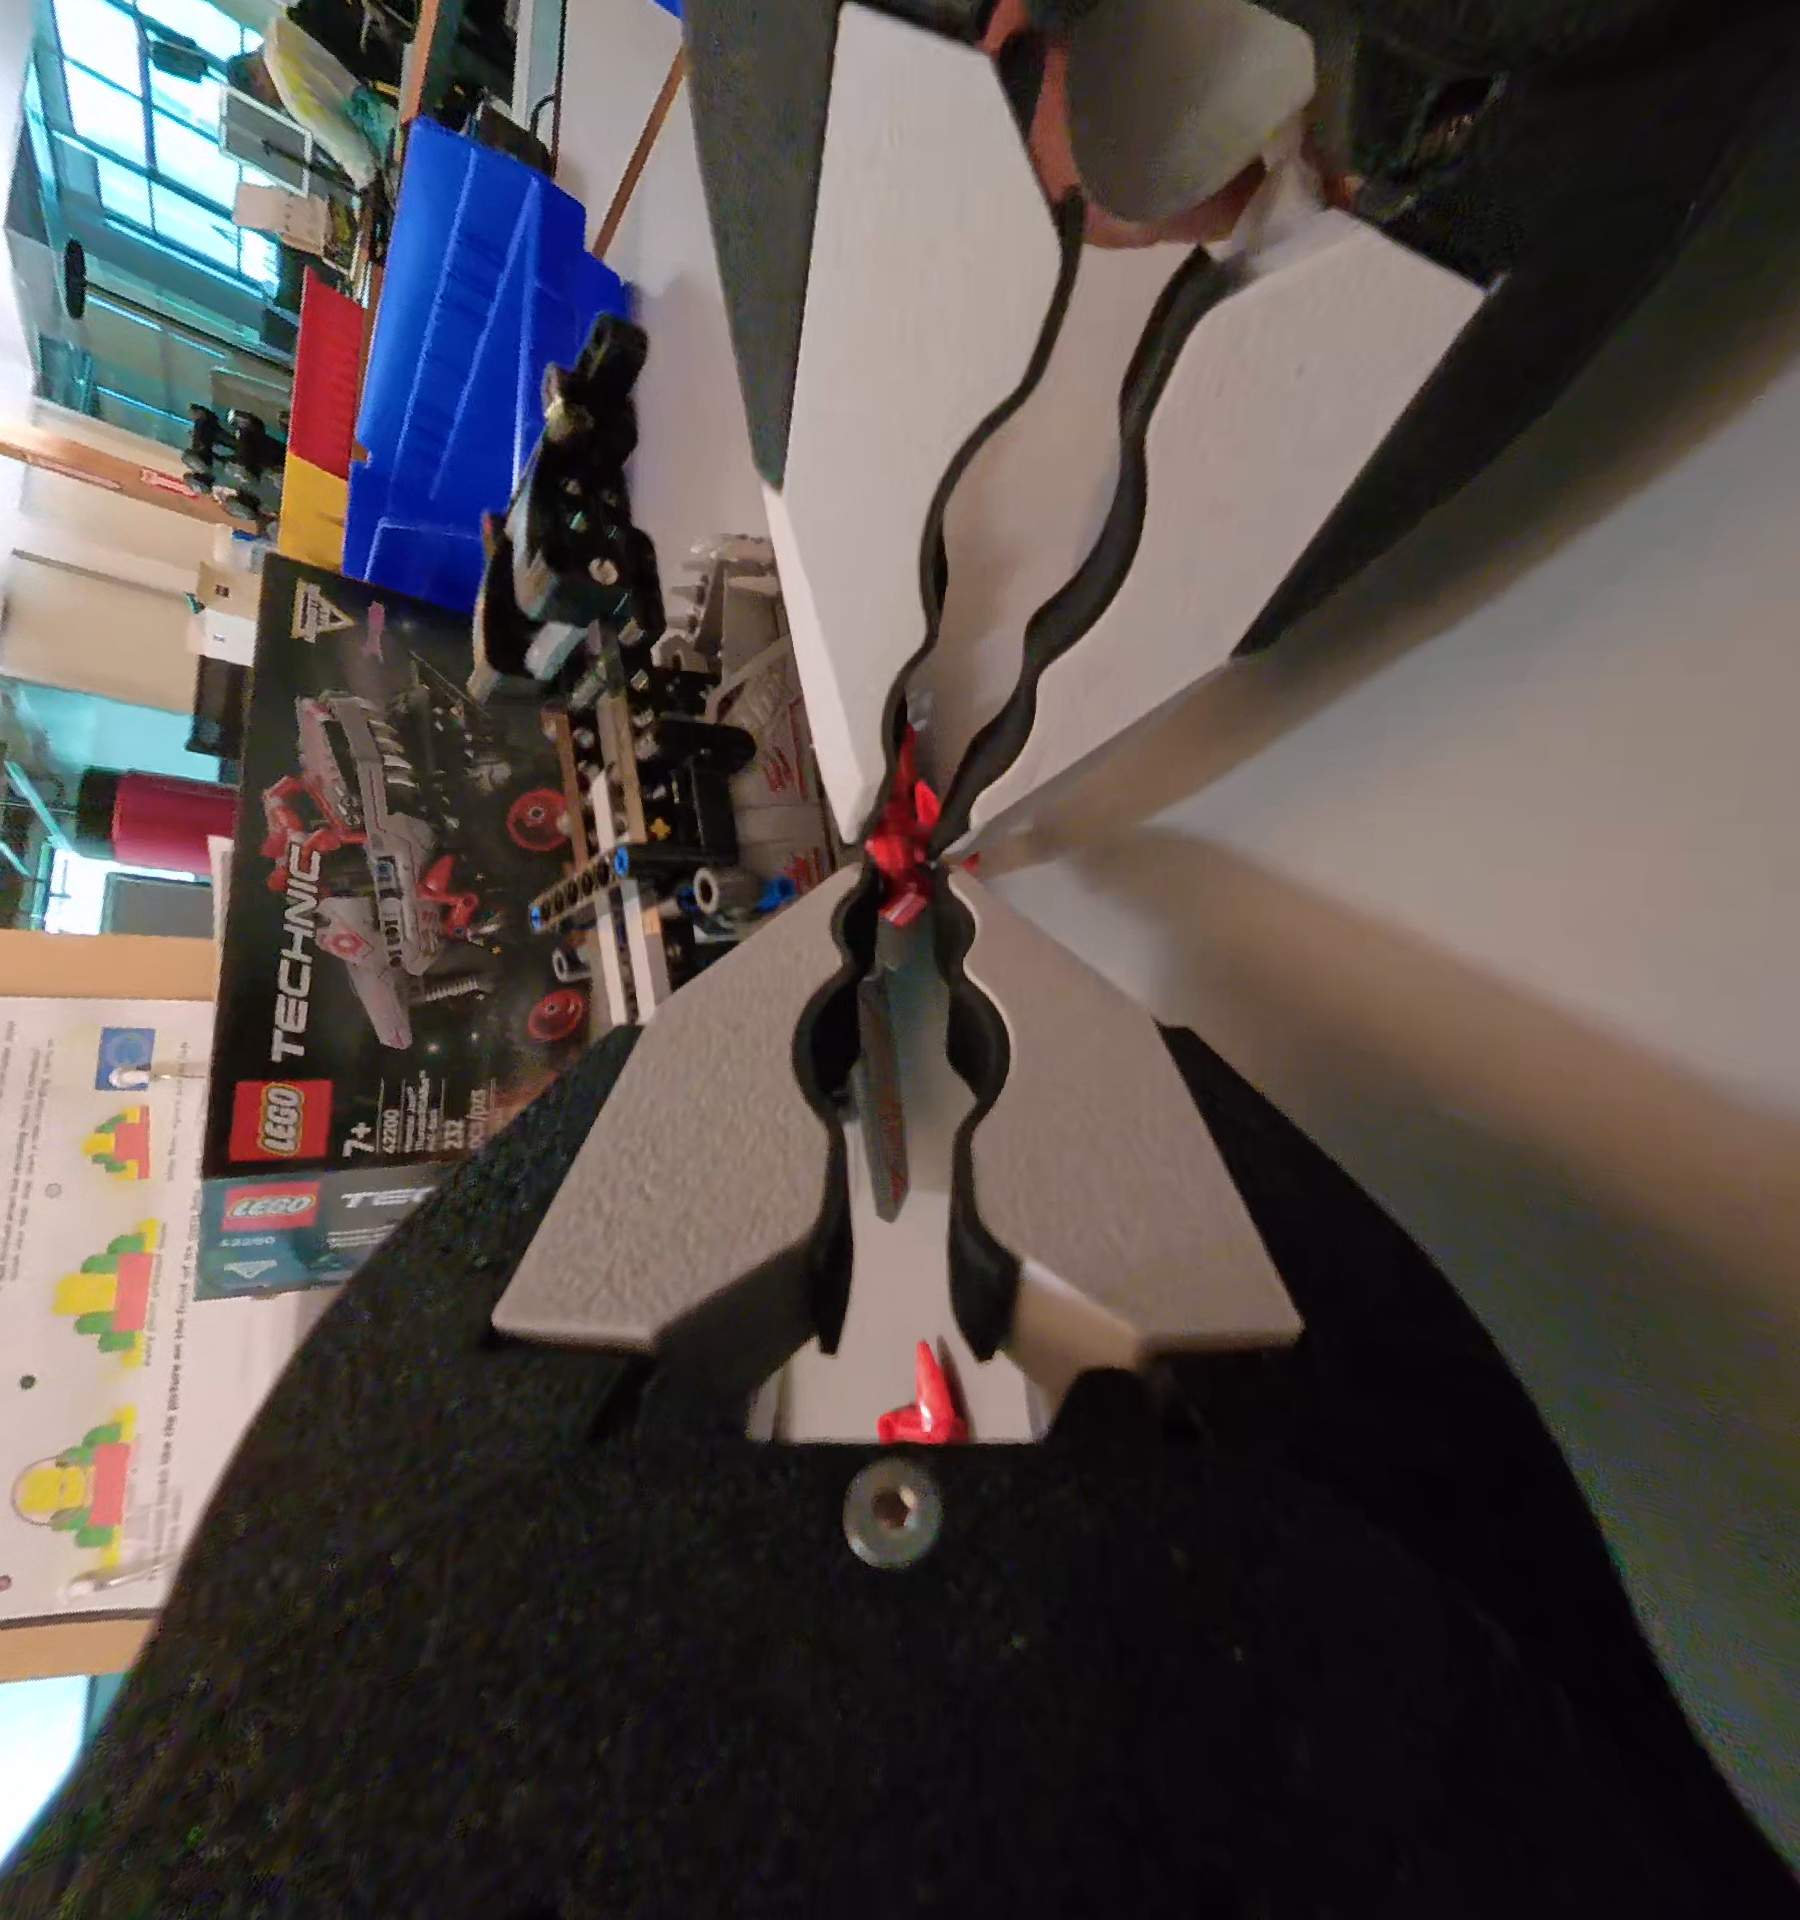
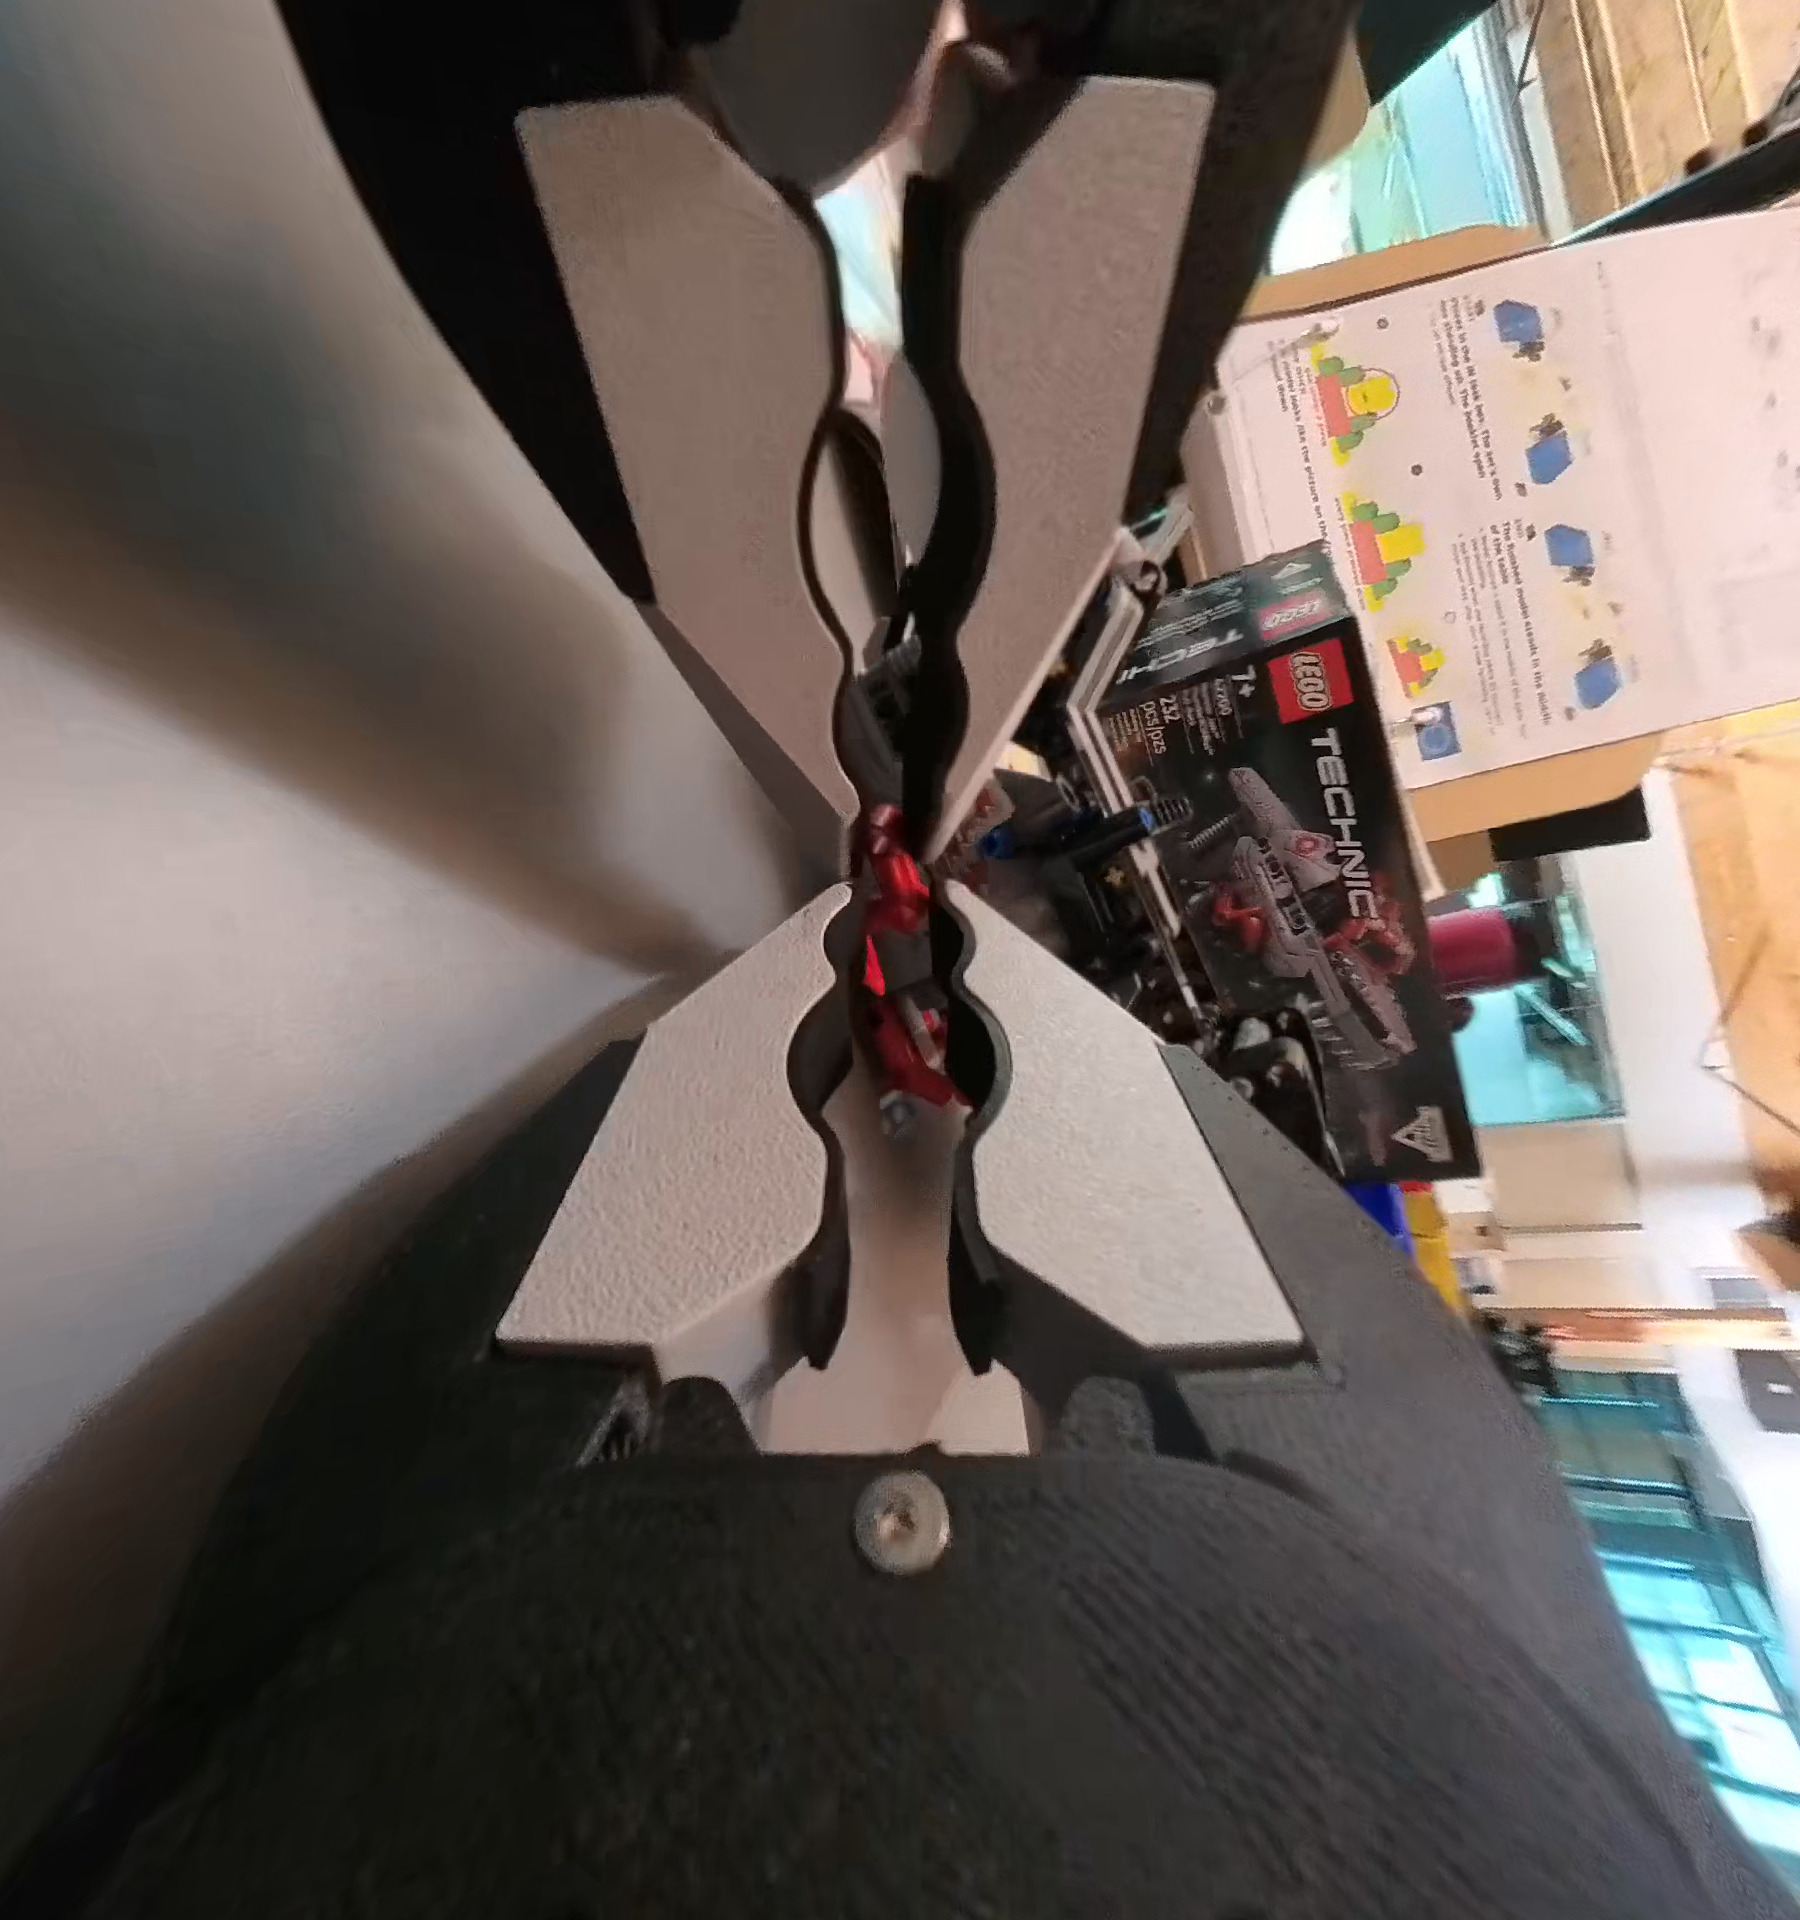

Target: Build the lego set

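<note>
My two grippers meet tip to tip above the white table (image 1: 1498, 935). My left gripper (image 1: 906, 883) is shut on a flat grey lego piece with red markings (image 1: 888, 1091). In the right wrist view this gripper (image 2: 891, 826) comes in from the top, with a dark grey part (image 2: 880, 675) between its pads. My right gripper (image 2: 896, 894) is shut on a red lego piece with small grey parts (image 2: 906, 1023). In the left wrist view it (image 1: 911, 821) comes in from the top. The red piece (image 1: 901, 852) sits where the tips touch. How the two pieces join is hidden.
A partly built black and white model (image 1: 657, 800) (image 2: 1114, 862) stands on the table behind the grippers. The lego box (image 1: 356, 883) (image 2: 1322, 883) stands behind it. Blue bins (image 1: 460, 343) and a picture sheet on cardboard (image 1: 65, 1299) (image 2: 1550, 499) are farther back. A small red piece (image 1: 922, 1403) shows low between my left fingers.
</note>
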Tool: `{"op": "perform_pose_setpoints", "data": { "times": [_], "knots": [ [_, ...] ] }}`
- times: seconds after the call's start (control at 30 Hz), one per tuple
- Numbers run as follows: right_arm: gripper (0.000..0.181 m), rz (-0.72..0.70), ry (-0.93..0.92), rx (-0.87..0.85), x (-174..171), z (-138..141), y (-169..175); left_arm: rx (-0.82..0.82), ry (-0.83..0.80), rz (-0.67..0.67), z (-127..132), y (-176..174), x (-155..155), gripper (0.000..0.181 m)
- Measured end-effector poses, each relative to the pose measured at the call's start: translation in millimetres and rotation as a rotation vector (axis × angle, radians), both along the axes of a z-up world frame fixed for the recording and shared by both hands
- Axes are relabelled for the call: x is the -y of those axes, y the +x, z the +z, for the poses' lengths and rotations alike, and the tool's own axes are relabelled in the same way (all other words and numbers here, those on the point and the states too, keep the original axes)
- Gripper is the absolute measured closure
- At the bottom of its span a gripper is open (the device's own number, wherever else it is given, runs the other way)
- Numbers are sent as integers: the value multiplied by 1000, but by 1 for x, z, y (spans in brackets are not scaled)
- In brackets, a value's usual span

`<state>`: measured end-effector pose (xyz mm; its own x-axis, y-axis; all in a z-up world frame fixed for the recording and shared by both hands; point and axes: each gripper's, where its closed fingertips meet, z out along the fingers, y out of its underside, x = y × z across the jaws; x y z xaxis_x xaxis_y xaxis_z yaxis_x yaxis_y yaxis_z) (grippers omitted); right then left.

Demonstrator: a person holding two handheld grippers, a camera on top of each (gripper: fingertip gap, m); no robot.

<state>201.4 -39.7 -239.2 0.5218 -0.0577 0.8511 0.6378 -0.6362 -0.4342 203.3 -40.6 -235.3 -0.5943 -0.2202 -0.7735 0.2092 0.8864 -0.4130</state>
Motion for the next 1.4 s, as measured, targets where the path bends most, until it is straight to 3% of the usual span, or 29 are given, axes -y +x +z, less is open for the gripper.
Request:
{"op": "perform_pose_setpoints", "data": {
  "times": [0.17, 0.57, 0.9, 1.3, 1.4],
  "knots": [
    [173, -28, -23, 127, 1, 2, 4, 12, 6, -13, 2, 3, 2, 174],
    [176, -108, -53, 168, 4, 3, 12, 63, -32, -1, 11, 0, 0, 169],
    [176, -99, -30, 143, 0, 4, 8, 155, 40, 15, 10, 7, -1, 181],
    [176, -63, 30, 118, 1, 8, 8, 130, -61, -8, 11, 9, 0, 181],
    [167, -56, 64, 88, 3, 10, 8, 135, -59, -5, 10, 9, -1, 181]
  ]
}}
